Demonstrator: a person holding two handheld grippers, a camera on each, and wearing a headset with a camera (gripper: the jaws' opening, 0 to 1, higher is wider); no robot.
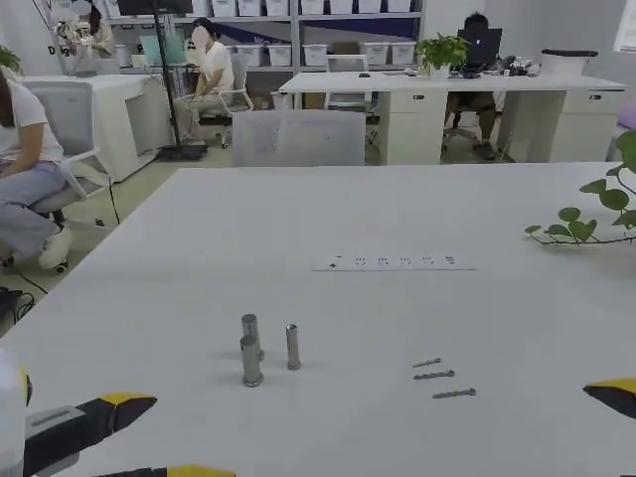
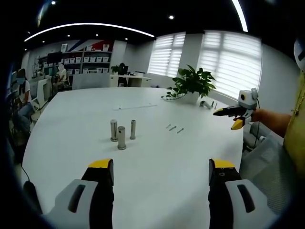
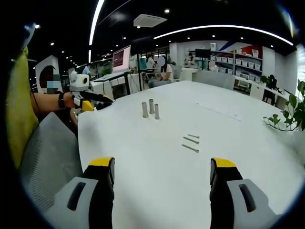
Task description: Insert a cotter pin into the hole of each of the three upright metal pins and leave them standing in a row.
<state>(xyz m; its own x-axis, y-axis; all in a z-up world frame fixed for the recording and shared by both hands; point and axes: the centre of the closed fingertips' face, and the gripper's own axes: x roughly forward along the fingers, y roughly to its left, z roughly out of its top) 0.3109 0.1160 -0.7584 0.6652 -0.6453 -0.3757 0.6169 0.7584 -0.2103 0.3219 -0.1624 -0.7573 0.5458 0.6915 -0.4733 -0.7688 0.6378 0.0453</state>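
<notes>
Setting: open-plan office. Evidence noted: a long white worktable (image 1: 417, 209) with a power strip (image 1: 397, 263) lying on it. Behind it stood white desks (image 1: 447, 84), one bearing a laptop (image 1: 485, 45) and a potted plant (image 1: 442, 50). Also recorded were grey office chairs (image 1: 298, 137), seated people (image 1: 211, 70), shelves of white storage bins (image 1: 376, 52), slatted window blinds (image 2: 228, 59), a monitor (image 3: 121, 58) and ceiling strip lights (image 3: 224, 27)
</notes>
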